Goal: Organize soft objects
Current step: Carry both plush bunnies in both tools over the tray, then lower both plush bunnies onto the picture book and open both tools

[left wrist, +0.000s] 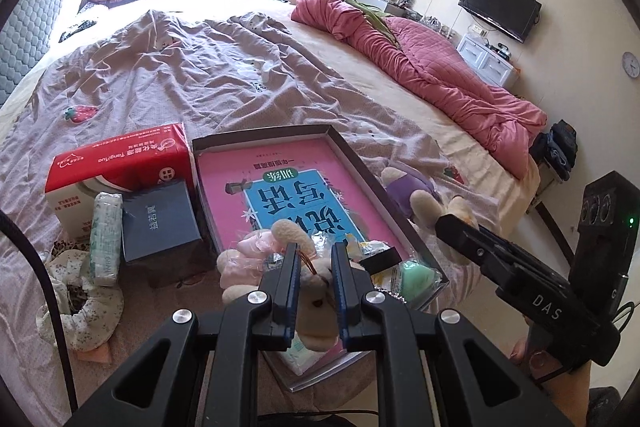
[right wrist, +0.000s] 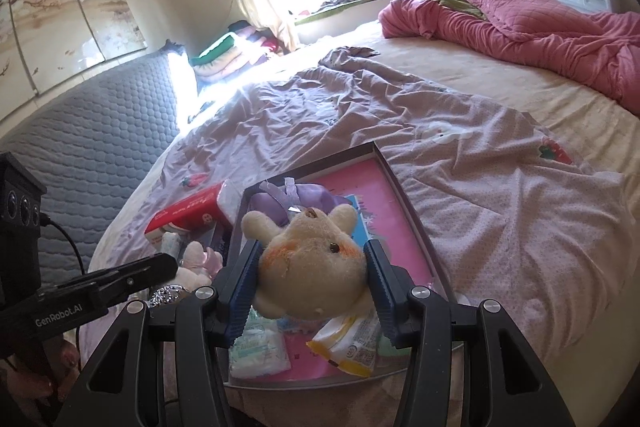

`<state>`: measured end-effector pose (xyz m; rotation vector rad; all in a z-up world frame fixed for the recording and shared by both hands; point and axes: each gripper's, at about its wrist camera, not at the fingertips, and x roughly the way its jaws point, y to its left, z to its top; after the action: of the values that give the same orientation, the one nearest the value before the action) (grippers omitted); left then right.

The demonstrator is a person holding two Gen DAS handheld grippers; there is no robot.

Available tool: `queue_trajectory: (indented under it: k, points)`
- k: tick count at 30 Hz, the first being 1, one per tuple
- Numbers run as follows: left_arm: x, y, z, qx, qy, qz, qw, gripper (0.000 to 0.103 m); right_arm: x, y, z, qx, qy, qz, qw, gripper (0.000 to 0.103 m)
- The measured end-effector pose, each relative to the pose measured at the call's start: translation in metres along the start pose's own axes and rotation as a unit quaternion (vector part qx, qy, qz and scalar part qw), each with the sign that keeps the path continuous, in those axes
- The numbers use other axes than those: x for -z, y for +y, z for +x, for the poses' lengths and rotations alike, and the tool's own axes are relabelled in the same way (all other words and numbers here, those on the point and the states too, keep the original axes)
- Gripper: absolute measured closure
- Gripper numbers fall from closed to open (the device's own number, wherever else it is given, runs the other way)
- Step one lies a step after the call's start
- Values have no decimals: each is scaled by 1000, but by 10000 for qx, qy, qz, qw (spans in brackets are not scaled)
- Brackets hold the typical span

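On the bed [left wrist: 400,95], over a wrinkled lilac sheet [left wrist: 192,79], we see a shallow tray [left wrist: 376,167] with a pink book [left wrist: 280,179] lying flat in it. Our left gripper [left wrist: 314,259] is clamped on a small pink-and-cream plush toy [left wrist: 256,247], its blue pads pinching the toy's middle at the near end of the tray, so the jaws stand almost together. Our right gripper [right wrist: 310,263] is clamped on the head of a cream plush bunny [right wrist: 308,267], held above the tray with its purple-dressed body [right wrist: 296,199] towards the far side; here the jaws stand wider, pressed against both sides of the head. Under the bunny, at the near edge of the tray, lie a white tissue pack [right wrist: 260,347] and a yellow-edged packet [right wrist: 352,347]. Left of the tray stand a red tissue box [left wrist: 120,163], a dark blue box [left wrist: 160,223] and a small wrapped roll [left wrist: 105,235]. A pink quilt [left wrist: 436,67] is bunched up on the far right of the bed.
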<state>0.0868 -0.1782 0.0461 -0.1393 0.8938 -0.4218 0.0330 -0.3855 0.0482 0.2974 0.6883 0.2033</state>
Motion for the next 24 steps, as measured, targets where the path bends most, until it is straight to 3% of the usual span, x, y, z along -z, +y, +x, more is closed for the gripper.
queue_trajectory:
  k: [11, 24]
  points:
    - [15, -6, 36, 51, 345, 127, 9993, 87, 8, -7, 11, 82, 131, 32, 9999, 49]
    - [22, -7, 48, 118, 479, 116, 9987, 87, 19, -2, 28, 154, 377, -167, 9990, 49]
